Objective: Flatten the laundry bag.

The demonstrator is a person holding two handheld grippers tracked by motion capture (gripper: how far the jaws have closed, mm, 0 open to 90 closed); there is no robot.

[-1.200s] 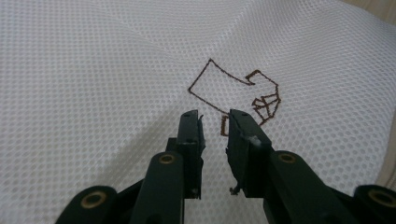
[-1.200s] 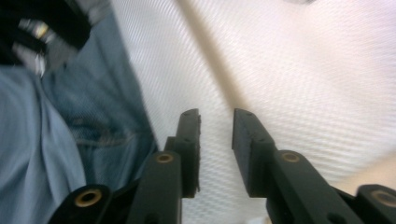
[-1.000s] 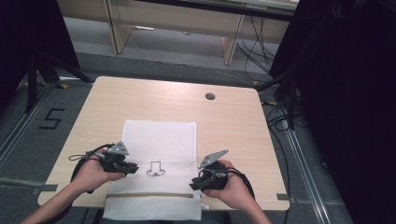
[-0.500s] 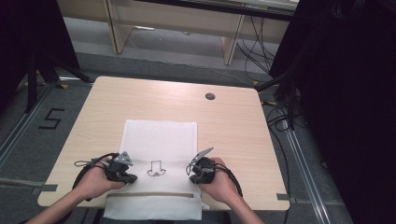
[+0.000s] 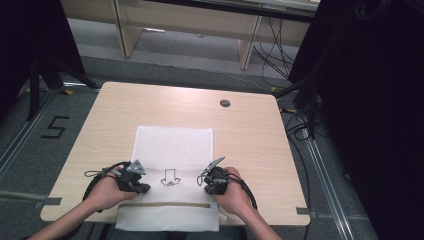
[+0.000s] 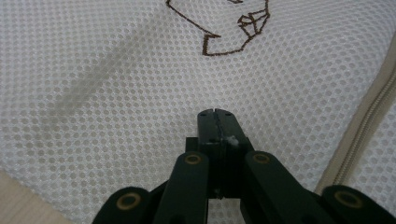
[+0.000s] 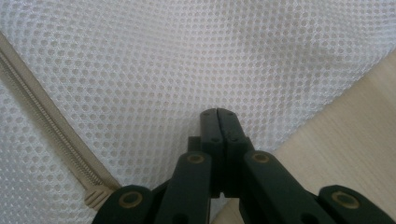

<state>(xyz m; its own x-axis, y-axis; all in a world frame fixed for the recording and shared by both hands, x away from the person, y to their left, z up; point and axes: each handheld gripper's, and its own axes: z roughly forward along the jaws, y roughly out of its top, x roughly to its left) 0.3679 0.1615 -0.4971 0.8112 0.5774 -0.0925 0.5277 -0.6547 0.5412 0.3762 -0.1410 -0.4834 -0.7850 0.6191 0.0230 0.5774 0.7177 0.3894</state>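
Note:
A white mesh bag (image 5: 172, 145) lies flat on the wooden table (image 5: 250, 135), its near end hanging over the front edge. It bears a brown stitched figure (image 5: 170, 178) and a beige zipper (image 5: 170, 204) across its near part. My left gripper (image 5: 144, 188) rests on the bag's left side, beside the figure (image 6: 224, 37). Its jaws (image 6: 215, 112) are pressed together, tips in the mesh (image 6: 116, 93). My right gripper (image 5: 203, 183) sits at the bag's right edge. Those jaws (image 7: 218, 111) are also together on the mesh (image 7: 187, 56), with the zipper (image 7: 42, 121) to their left.
A round cable hole (image 5: 225, 103) sits in the far right part of the tabletop. Bare wood lies around the bag on three sides. Beyond the table are a floor with cables and a wooden frame; dark curtains stand at both sides.
Both hands have come inward and down onto the bag's near part. The right gripper dropped more than the left. The bag itself has not shifted.

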